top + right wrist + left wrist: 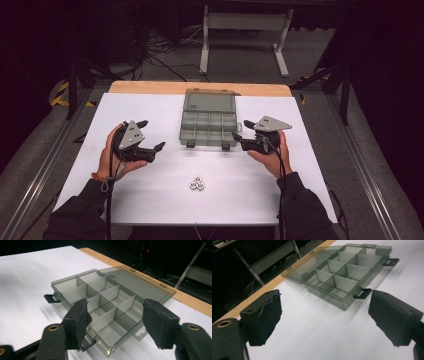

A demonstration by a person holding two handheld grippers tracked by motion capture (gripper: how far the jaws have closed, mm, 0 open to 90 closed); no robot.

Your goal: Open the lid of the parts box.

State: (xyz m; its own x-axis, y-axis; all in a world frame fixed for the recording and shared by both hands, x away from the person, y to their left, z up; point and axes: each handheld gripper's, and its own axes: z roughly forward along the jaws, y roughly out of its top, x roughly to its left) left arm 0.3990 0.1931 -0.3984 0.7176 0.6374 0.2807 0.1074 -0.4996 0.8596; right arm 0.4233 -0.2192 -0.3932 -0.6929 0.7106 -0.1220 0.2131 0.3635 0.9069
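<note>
I see the white table sheet carrying a smoky grey translucent plastic compartment box, lid folded flat behind it. Its far corner is cut off in the left gripper view. My left gripper sits well left of the box, jaws spread, nothing between them. My right gripper hovers just beside the box's right front corner, jaws released, not pressing it. Small silver metal rings, hard to make out, lie in front of the box.
</note>
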